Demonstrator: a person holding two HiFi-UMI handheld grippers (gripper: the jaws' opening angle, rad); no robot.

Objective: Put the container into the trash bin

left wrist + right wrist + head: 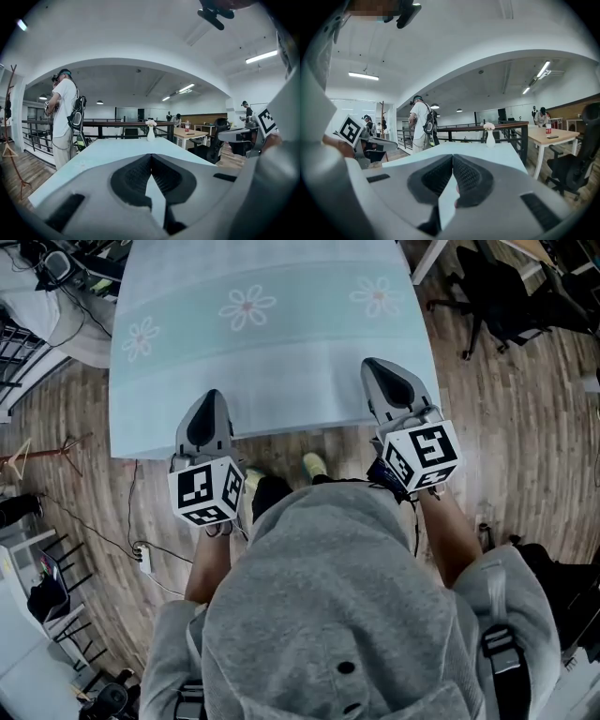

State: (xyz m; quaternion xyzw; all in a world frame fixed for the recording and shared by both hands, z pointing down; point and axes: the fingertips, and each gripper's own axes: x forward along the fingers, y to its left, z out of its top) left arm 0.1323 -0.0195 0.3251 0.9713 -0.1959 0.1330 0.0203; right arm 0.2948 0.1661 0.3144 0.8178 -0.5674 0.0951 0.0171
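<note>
Right now the left tool [210,397] and the right tool [377,367] are both pinching shut on nothing. They are sitting side by side and pointing over the near edge of the counter [281,352]. No container and no trash bin are showing in any view. So I cannot tell which way they are lying, or which hand is nearer. The container may be waiting out of sight, or already sitting in the bin. Only a small white vase [150,133] is standing at the counter's far end.
</note>
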